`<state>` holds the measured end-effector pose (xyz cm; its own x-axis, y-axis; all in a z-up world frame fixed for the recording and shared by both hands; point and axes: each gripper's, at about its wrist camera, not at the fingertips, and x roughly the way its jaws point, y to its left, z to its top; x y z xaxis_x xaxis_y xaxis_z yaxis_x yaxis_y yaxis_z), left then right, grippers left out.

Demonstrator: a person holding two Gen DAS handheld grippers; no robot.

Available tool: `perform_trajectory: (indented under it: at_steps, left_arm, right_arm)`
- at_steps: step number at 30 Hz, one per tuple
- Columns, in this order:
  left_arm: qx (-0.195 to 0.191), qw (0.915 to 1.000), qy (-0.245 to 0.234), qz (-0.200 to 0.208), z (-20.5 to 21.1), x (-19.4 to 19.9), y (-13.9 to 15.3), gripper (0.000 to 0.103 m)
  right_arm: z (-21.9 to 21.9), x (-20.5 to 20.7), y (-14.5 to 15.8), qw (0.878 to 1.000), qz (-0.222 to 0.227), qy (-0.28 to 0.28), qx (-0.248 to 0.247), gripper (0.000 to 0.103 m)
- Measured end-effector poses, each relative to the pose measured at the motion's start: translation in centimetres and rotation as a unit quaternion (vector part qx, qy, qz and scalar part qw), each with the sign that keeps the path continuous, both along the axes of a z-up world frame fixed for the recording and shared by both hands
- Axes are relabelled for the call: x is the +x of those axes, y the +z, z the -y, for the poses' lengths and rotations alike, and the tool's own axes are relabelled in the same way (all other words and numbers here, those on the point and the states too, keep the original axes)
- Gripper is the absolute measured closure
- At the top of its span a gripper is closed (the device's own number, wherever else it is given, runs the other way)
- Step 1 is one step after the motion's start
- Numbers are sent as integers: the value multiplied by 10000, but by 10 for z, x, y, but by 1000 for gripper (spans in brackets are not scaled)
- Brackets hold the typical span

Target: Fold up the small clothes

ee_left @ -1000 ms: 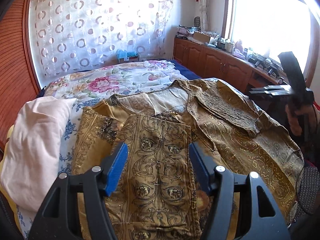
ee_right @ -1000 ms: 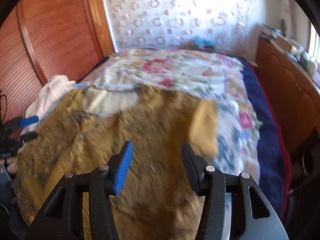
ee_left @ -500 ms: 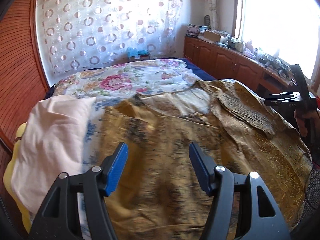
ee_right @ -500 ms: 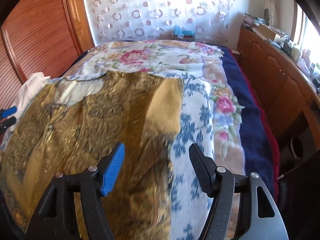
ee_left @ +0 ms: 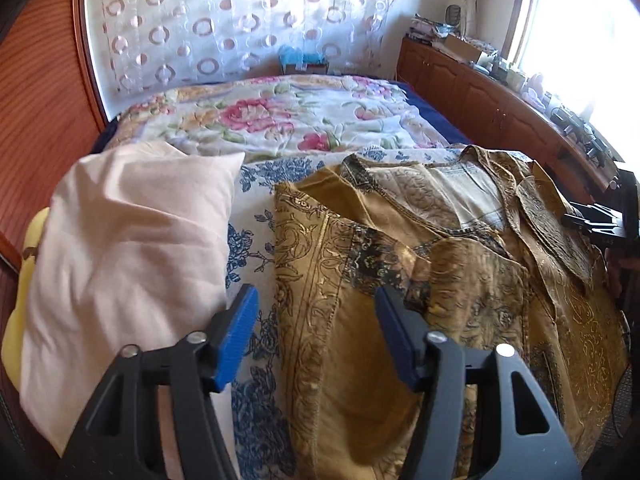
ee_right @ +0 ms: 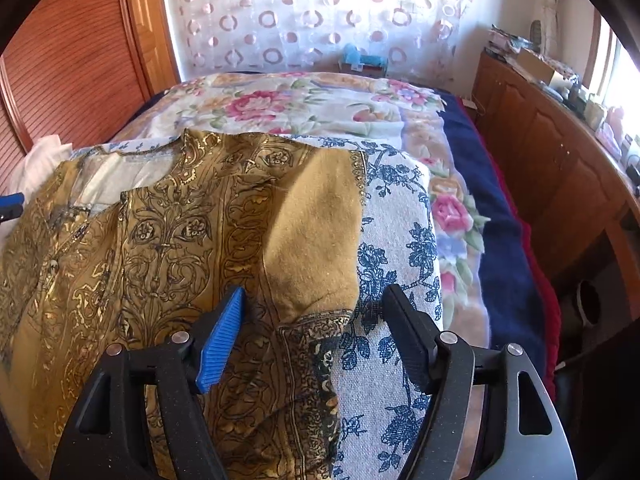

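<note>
A gold-brown patterned top lies spread on a white cloth with blue flowers, its sleeves turned in over the body. My left gripper hovers over the top's left edge, jaws closing a little, and the pads press on nothing. In the right wrist view the same top fills the left half. My right gripper hangs over its right edge and the folded sleeve, jaws opening, with cloth below but not pinched. Each gripper shows at the other view's edge: right gripper, left gripper.
A folded pale pink cloth lies left of the top, over something yellow. A floral blanket covers the far bed, with a navy blanket at its right side. Wooden cabinets run along the right, a wooden wardrobe on the left.
The left gripper has slid left, from over the top's middle to its left edge by the pink cloth. The right gripper has slid right to the right edge, and its jaws have widened.
</note>
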<state>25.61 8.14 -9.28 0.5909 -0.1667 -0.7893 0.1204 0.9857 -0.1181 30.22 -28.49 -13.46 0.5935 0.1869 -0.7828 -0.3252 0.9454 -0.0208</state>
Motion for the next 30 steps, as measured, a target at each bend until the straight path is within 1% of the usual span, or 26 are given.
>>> perform_trajectory:
  at_steps: [3,5,7,10,14,17,19,21,23,24,25,30]
  left_arm:
    - [13,10000,7,-92,0,8,-6,47]
    - [81,9999,40,-137,1,13,-9,47]
    - [219,9993,139,-270,3,20,-16,47]
    - [330,9992,102,-215,5,21,-16,47]
    - [283,9994,66,-181,7,21,-16,47]
    - [131,9998,-36,-154,5,20,-15,48]
    - [67,9999,-87,-125,5,18,-13,62]
    - [11,9999,-120,-105,5,17,-12,70]
    - [-96,9998,-131,-84,2,17,-11,90]
    - [-175,9997,-141,-98,0,16,-11,93]
    - [-220,9996,-143,-94,-1,16,-11,99]
    - [-239,9993,-185,201,1,6,3,103]
  right_arm:
    - [2,0,-1,10000,11,4,-22,30]
    - [2,0,-2,10000,6,5,-5,29]
    - [1,-1,-1,10000,11,1,-17,29]
    - [1,-1,-1,10000,13,3,-22,29]
    - [2,0,-1,10000,10,4,-17,29]
    - [2,-1,-2,10000,12,4,-18,29]
    - [2,-1,-2,10000,11,4,-17,29]
    - [2,-1,-1,10000,11,6,-18,29]
    - [3,-1,-2,10000,10,-5,-4,29]
    - [3,-1,-1,10000,6,-8,5,29]
    - [2,-1,-1,10000,-1,1,4,29]
    - [-5,7,2,9998,-125,110,-71,29]
